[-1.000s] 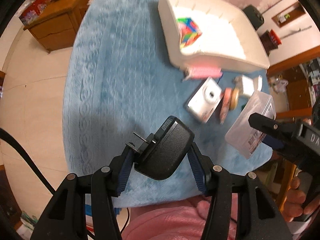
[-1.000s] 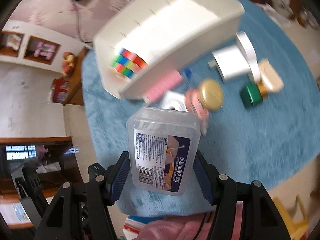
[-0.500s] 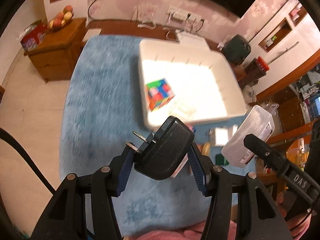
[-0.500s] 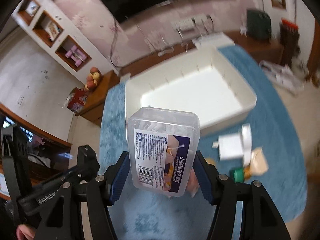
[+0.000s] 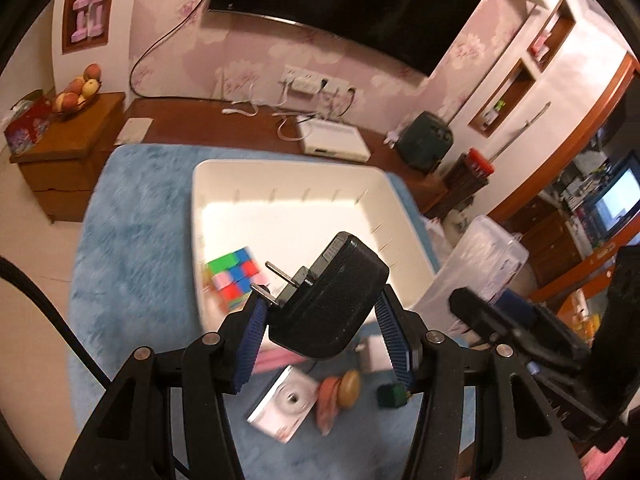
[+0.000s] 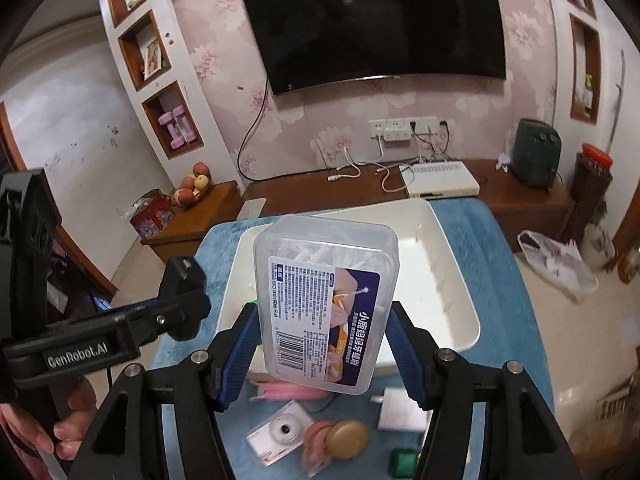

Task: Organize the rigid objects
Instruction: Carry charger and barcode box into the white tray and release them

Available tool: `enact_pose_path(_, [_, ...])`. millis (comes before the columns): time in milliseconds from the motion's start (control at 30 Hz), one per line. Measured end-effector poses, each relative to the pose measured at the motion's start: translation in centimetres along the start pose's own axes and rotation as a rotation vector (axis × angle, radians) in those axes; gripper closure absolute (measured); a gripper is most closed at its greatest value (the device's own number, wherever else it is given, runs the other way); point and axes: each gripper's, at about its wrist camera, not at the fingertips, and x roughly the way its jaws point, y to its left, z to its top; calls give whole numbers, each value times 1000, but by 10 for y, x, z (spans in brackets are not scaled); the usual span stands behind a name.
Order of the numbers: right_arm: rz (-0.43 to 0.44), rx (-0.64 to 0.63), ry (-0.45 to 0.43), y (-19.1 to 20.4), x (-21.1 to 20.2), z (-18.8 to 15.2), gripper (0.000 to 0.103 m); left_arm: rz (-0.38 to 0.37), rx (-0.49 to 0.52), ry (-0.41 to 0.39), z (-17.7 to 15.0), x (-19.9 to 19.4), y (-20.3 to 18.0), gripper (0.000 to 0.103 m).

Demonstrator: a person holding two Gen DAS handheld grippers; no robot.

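Left wrist view, left to right. Blue plush surface point(image 5: 132, 240) carries a white bin point(image 5: 296, 216). Multicoloured puzzle cube point(image 5: 234, 276) lies in the bin's near-left corner, against the wall. Left gripper point(image 5: 324, 320) holds a black power adapter point(image 5: 332, 304) clear of the surface, in front of the bin's near wall; its blue-padded fingers point(image 5: 250, 338) pinch the adapter's two sides, metal prongs pointing up-left. Below the adapter, on the surface: pink bar point(image 5: 272, 360), partly hidden; small silver camera point(image 5: 282, 404), lens up; round tan-capped item point(image 5: 348, 386), blurred; small dark green block point(image 5: 392, 394). At the right edge the other gripper's black frame enters the picture, with a clear box just behind it.

Right wrist view, left to right. A hand point(image 6: 40, 428) at lower left grips the black handle marked GenRobot.AI. Right gripper point(image 6: 324, 344) holds a clear plastic box point(image 6: 326, 300) with a printed blue-and-white label, raised above the bin's near wall; fingers point(image 6: 402, 350) press on both its sides. Contents: white, indistinct. Beneath it on the surface: the pink bar, camera, tan-capped item, a white plug point(image 6: 402, 414), the green block at the bottom edge.
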Motion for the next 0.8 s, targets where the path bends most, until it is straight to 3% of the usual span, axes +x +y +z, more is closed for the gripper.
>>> enact_pose_path(400, [-13,-98,-20,-29,33,9,39,-29,-37,-44,28,48,-19,45])
enact_pose_path(800, [0,-34,13,-62,59,11,39,-4,-19,-19,41,76,-39,44])
